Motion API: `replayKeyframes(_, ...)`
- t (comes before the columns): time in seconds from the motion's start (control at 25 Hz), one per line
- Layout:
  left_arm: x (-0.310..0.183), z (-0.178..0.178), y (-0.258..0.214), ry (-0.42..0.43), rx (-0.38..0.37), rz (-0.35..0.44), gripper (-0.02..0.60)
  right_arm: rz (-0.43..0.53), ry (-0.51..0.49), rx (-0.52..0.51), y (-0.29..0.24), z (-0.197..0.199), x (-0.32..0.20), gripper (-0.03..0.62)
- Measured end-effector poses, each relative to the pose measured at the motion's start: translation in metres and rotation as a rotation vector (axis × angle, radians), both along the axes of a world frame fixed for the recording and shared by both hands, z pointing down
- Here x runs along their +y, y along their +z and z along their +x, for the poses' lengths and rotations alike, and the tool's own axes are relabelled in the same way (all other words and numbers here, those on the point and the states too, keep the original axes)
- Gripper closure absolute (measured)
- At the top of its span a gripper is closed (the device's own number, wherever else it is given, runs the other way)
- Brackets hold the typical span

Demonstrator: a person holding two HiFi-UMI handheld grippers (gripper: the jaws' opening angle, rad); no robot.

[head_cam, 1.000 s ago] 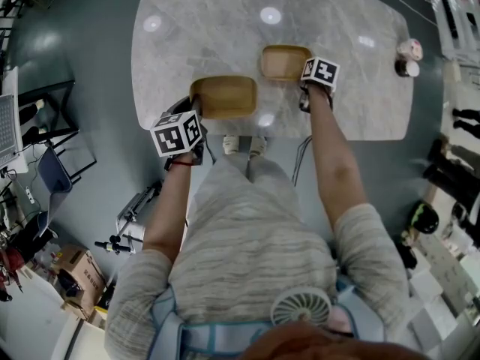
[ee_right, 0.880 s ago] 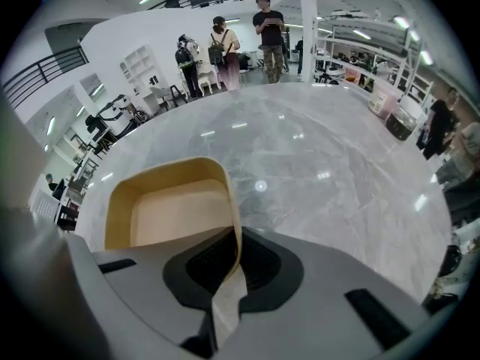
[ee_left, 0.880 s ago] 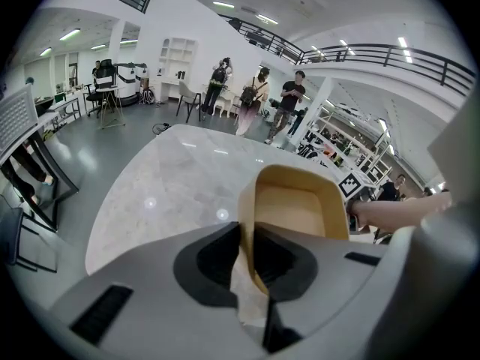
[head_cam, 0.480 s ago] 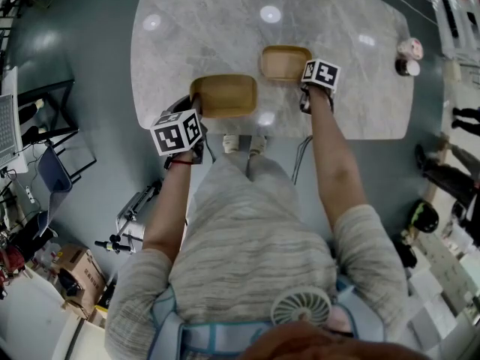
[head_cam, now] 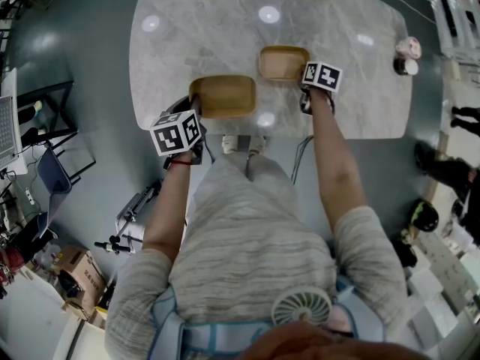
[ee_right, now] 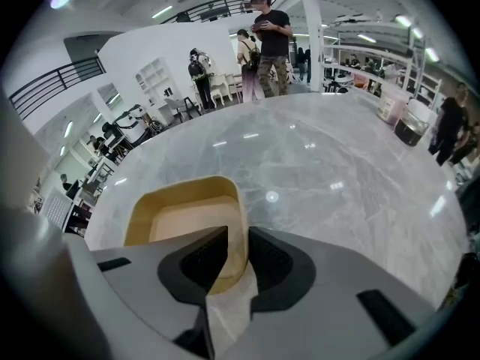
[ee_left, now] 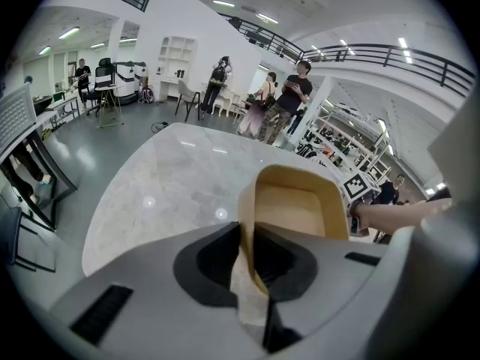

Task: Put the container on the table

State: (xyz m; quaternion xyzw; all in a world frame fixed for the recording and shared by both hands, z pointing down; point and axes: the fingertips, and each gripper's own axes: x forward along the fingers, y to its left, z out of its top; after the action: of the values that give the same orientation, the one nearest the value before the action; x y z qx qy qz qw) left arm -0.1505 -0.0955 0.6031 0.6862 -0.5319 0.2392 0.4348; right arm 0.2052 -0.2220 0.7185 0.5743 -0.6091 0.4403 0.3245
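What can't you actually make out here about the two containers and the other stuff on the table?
- Whether the left container and right container touch the table: head view looks straight down; the left gripper and right gripper cover their bases in the gripper views.
- What the pinkish item and dark item at the table's edge are: too small, all views.

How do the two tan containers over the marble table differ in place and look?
The left container is at the near edge of the table; the right container is farther in. In the head view the left container shows wider than the right container. The left gripper clamps the left container's near-left corner; the right gripper clamps the right container's right rim. Both are tan, open and empty.
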Motion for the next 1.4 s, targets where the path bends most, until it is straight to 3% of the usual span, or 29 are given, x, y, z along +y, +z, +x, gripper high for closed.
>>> replayKeyframes(0.68, -0.005, 0.009, -0.008, 0.012, 0.016, 0.023, 0.549, 0.098, -0.025, -0.069, -0.026, 0.004, 0.004, 0.525)
replayKeyframes(0.96, -0.007, 0.013, -0.011, 0.013, 0.017, 0.032, 0.549, 0.176, -0.009, -0.148, -0.049, 0.002, 0.009, 0.525)
replayKeyframes(1.4, -0.007, 0.018, -0.018, 0.029, 0.021, 0.045, 0.549, 0.281, -0.068, -0.192, -0.091, -0.017, 0.038, 0.525)
